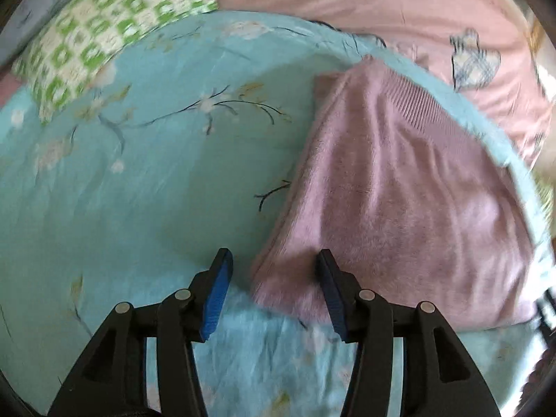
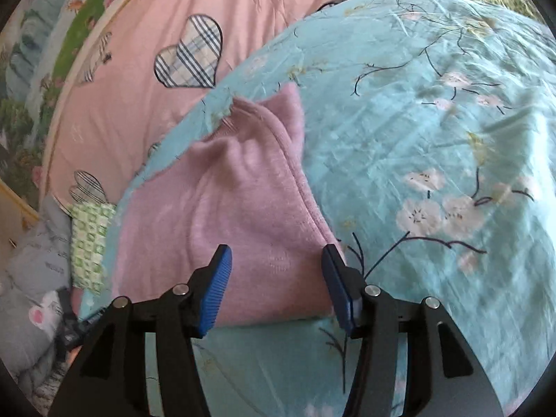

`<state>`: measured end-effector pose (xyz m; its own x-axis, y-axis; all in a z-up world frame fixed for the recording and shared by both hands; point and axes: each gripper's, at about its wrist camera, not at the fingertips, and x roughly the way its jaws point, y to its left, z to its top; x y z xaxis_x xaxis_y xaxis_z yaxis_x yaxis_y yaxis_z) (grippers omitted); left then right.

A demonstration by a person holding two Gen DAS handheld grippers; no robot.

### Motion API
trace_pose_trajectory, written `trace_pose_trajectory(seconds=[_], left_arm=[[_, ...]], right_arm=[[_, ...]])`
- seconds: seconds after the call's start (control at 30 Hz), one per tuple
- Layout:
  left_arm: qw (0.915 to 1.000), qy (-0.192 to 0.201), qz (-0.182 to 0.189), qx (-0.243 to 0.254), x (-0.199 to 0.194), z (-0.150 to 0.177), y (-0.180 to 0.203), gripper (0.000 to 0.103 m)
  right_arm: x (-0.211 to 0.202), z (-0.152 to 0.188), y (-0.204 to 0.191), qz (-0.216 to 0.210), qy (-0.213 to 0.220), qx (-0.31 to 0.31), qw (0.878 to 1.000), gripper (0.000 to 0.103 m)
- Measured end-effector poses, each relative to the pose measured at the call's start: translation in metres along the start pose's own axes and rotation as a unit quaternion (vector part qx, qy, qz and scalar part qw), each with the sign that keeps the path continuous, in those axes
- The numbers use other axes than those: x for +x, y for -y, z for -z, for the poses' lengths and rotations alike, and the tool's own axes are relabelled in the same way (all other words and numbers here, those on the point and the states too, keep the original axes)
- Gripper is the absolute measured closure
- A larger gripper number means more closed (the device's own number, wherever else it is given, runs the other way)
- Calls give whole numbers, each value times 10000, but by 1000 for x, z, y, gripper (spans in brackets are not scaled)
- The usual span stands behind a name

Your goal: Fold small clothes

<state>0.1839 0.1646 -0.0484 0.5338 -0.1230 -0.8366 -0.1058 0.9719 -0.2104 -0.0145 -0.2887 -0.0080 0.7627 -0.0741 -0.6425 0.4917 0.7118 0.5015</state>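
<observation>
We see the folded pink fleece garment (image 1: 399, 187) lying on the blue floral quilt (image 1: 156, 180), at two o'clock from our left gripper (image 1: 274, 260). Our right gripper (image 2: 276, 257) hovers above it; both spread wide, holding nothing.

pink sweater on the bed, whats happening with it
A person with a handheld gripper in each hand is folding a fuzzy pink sweater that lies on a light blue floral quilt. The sweater already looks partly folded. Both the left gripper and the right gripper are open and hold nothing; each is at a near corner of the sweater. A green checked pillow and a pink heart-print sheet lie behind.
</observation>
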Motion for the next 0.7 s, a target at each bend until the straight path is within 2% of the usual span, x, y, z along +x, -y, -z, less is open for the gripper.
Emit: trace_pose_trajectory(seconds=[0.17,0.3,0.47,0.6,0.7], left_arm=[[9997,155,137,-141,-32,17,-2,53],[9988,93,337,-346,-43,28,0,52],[9965,-55,585,-594,-36,42,10,46],[9923,-265,808,-904,-15,45,17,45],[9883,-175,915,-1205,-3,39,17,39]], right_arm=[[-21,7,-17,-206,245,-149,9994,48],[-27,17,-32,-407,263,-341,9982,47],[-20,34,-51,-602,48,-513,9969,45],[-7,48,-67,-784,-168,-722,9942,38],[2,56,-77,-884,-331,-861,9918,38]])
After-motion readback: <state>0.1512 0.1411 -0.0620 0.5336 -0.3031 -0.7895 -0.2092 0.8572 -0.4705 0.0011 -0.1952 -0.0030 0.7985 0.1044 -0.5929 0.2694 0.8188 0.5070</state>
